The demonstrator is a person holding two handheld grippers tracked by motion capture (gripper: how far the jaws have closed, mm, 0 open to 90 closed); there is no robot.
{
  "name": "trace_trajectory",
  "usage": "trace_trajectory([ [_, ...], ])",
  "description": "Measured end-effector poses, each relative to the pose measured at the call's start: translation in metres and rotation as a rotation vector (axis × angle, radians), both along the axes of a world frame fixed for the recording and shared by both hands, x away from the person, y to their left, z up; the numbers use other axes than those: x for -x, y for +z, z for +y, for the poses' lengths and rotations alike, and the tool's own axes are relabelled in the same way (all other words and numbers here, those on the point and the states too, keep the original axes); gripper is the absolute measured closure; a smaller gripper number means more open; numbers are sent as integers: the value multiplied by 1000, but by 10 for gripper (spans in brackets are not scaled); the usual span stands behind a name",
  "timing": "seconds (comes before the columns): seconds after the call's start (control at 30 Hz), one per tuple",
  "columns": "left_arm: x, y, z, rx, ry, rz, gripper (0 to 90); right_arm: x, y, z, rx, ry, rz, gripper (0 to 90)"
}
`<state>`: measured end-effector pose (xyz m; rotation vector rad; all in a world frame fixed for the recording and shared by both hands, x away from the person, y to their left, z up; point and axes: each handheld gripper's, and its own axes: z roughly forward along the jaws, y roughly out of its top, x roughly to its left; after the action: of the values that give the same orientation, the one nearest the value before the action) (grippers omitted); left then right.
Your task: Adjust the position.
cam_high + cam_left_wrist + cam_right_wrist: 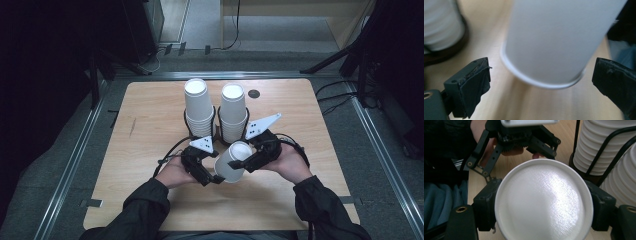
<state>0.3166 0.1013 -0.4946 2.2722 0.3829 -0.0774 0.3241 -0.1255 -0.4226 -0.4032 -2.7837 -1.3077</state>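
A white paper cup (233, 161) hangs tilted above the table, its flat base (543, 203) facing the right gripper view's camera. My right gripper (246, 161) is shut on it, one black jaw on each side (544, 206). My left gripper (215, 175) is open at the cup's lower left end. In the left gripper view its jaws (542, 71) stand wide apart on either side of the cup (556, 42), with a gap at each pad. Two stacks of upturned white cups (199, 107) (233, 112) stand in black wire holders just behind.
The wooden table (150, 115) has bare room to the left, right and front of the stacks. A small dark round hole (254, 93) sits near its far edge. The wire holders (599, 167) are close to my right gripper. Floor rails and dark stands surround the table.
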Motion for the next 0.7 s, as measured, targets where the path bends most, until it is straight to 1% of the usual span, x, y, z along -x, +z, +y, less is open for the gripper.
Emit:
trace_trajectory([
  [0.03,1,-1,-3,-5,-10,-1,9,0,0,1,-3,8,1,255],
  [0.07,1,-1,-3,-5,-10,-1,9,0,0,1,-3,8,1,255],
  [0.1,2,0,-6,-10,-17,-22,0,2,2,3,-18,19,1,256],
  [0.2,3,0,-9,-1,-21,-26,0,4,3,4,-27,23,-1,256],
  [0.23,3,0,-10,4,-31,-35,0,5,5,5,-42,24,-8,256],
  [0.27,4,0,-11,10,-27,-41,0,5,5,5,-53,26,-4,256],
  [0.3,5,1,-12,17,-27,-39,0,5,7,5,-64,24,-5,257],
  [0.33,5,1,-12,17,-27,-39,0,5,7,5,-64,24,-5,257],
  [0.37,6,1,-13,27,-23,-45,0,5,7,5,-70,25,-1,257],
  [0.4,6,2,-13,29,-25,-43,0,6,8,6,-91,31,0,256],
  [0.43,6,3,-13,54,-33,-38,0,6,8,6,-99,33,-1,256],
  [0.47,6,3,-13,54,-33,-38,10,7,8,6,-103,35,-2,255],
  [0.5,7,5,-9,74,-52,-45,84,7,8,6,-113,37,2,255],
  [0.53,7,5,-9,74,-52,-45,88,7,8,5,-122,42,-4,255],
  [0.57,7,7,-8,75,-41,-61,88,7,8,5,-122,42,-4,255],
  [0.6,7,8,-7,76,-44,-66,114,7,9,4,-124,39,-9,256],
  [0.63,4,10,-7,76,-65,-20,133,7,10,2,-125,32,5,255],
  [0.67,4,10,-7,76,-65,-20,137,7,10,2,-125,32,5,255],
  [0.7,6,11,-7,51,-68,-43,147,6,10,2,-119,33,18,253],
])
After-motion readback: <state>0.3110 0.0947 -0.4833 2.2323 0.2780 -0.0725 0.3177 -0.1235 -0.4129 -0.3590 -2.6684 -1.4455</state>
